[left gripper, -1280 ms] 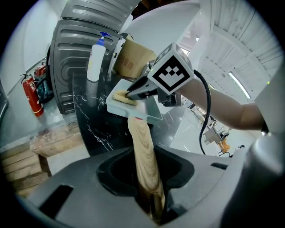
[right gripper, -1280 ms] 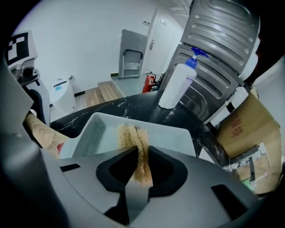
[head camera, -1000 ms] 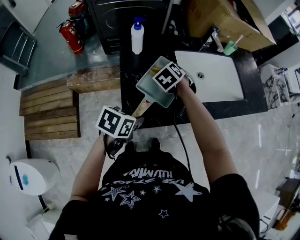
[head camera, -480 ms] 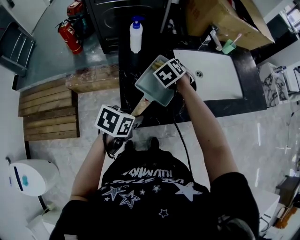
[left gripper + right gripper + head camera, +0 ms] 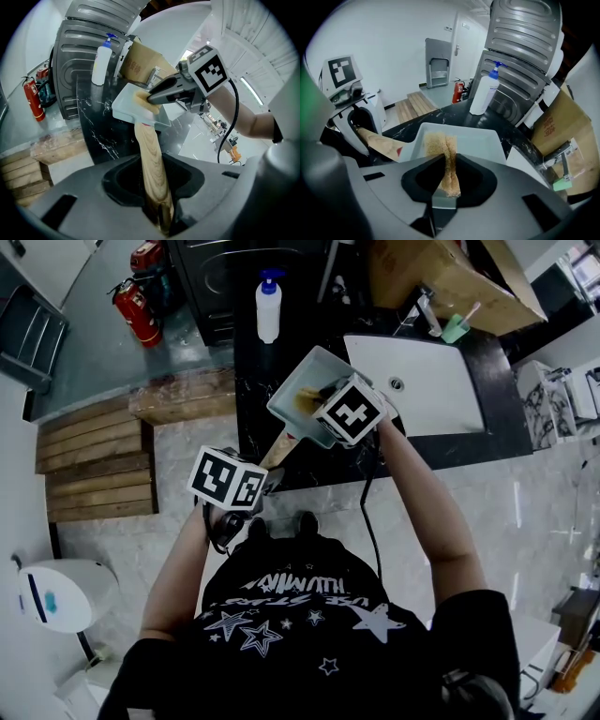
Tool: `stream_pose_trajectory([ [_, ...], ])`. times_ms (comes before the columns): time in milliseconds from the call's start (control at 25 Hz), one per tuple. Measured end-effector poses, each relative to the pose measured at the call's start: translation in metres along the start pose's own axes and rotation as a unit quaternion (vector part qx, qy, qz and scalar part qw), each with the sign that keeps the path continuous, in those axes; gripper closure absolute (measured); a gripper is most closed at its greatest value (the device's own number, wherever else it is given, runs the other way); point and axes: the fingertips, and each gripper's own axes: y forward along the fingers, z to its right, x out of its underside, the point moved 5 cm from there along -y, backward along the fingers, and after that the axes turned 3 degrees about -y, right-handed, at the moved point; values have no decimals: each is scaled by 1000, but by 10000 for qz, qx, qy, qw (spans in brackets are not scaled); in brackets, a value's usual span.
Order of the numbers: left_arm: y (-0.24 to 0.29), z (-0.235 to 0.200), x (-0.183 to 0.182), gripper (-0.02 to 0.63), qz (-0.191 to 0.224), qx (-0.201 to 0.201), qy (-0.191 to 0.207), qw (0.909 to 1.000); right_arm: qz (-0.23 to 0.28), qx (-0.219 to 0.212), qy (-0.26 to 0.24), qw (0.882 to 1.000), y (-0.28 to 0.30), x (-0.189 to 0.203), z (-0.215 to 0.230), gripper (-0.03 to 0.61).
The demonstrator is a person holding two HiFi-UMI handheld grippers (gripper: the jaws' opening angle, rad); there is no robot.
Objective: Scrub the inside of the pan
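A pale rectangular pan with a wooden handle is held tilted over the black counter. My left gripper is shut on that handle, low at the left of the pan. In the left gripper view the pan sits just beyond the left gripper. My right gripper reaches into the pan from the right, shut on a yellow-brown scrub pad. In the right gripper view the pad hangs between the jaws of the right gripper and lies against the pan's floor.
A white pump bottle stands on the black marble counter behind the pan. A white sink lies to the right, with a cardboard box and a green cup beyond it. A fire extinguisher and wooden pallets are at the left.
My right gripper has drawn back toward me and to the right, dragging the pad across the pan so that it now shows. The left gripper and the pan have stayed put.
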Motion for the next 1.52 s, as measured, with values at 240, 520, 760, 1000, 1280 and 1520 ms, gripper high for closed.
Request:
stream_pose_trajectory([
  [240,-1,2,-1,485,-3,-7,-8,10000,-120,-279,-216,9993,8,0,-32,506],
  [520,0,1,-1,483,-16,5,-1,10000,-319,-148,-373,9987,24,4,-34,506],
  [760,0,0,-1,485,-19,-15,7,10000,-388,157,-230,9989,32,6,-4,506],
  [1000,0,1,-1,484,-23,12,-7,10000,-427,484,14,9979,39,7,30,506],
  [1280,0,1,-2,485,-18,-18,1,10000,-474,871,230,9948,44,13,63,506],
  [1520,-1,0,-2,485,-16,-1,-54,10000,-464,985,297,9936,45,17,73,506],
])
